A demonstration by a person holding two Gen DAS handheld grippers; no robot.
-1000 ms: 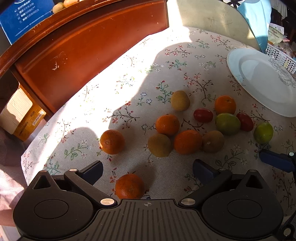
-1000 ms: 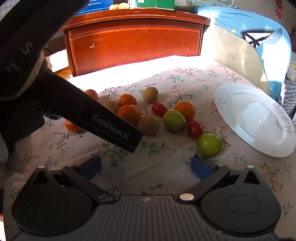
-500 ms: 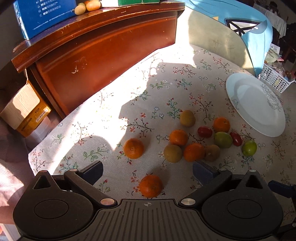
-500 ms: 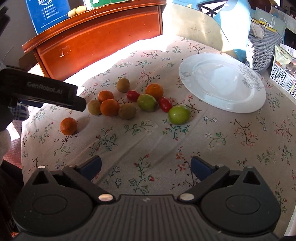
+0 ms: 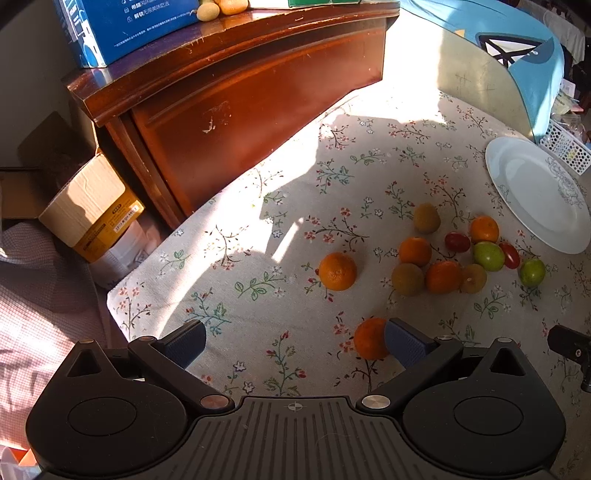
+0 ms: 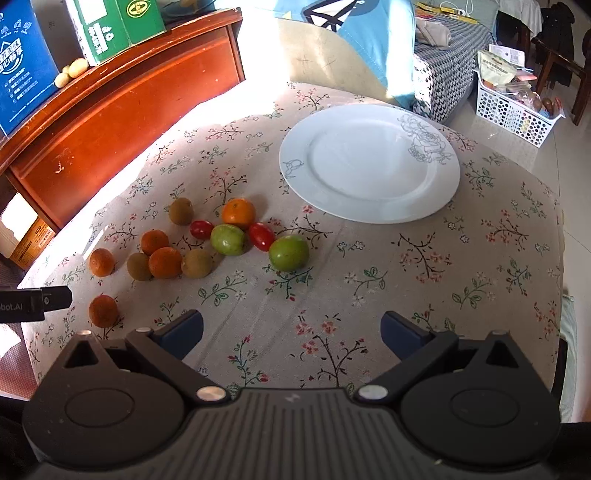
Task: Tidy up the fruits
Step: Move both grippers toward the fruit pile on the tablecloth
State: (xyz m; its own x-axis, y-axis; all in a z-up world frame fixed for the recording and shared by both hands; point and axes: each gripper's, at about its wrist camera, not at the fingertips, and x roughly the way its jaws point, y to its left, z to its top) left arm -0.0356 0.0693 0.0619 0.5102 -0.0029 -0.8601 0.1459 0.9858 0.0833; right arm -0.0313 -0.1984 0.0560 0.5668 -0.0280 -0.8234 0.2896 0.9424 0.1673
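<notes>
Several fruits lie on the floral tablecloth (image 6: 406, 280): oranges, kiwis, two red tomatoes and two green fruits, clustered left of a white plate (image 6: 369, 166). In the left wrist view the nearest orange (image 5: 369, 343) sits beside my right fingertip, with another orange (image 5: 337, 270) further off and the cluster (image 5: 443, 277) to the right. My left gripper (image 5: 295, 343) is open and empty above the table's near edge. My right gripper (image 6: 291, 328) is open and empty, above bare cloth in front of a green fruit (image 6: 288, 253). The plate holds nothing.
A red-brown wooden cabinet (image 5: 258, 96) stands behind the table with a blue box (image 5: 122, 26) and a green box (image 6: 118, 26) on top. A cardboard box (image 5: 88, 206) sits on the floor at left. A white basket (image 6: 513, 110) stands at far right.
Both grippers have pulled back and risen, so the fruits look smaller and farther. The left gripper has shifted left; the nearest orange now lies by its right finger. The right view swung toward the plate.
</notes>
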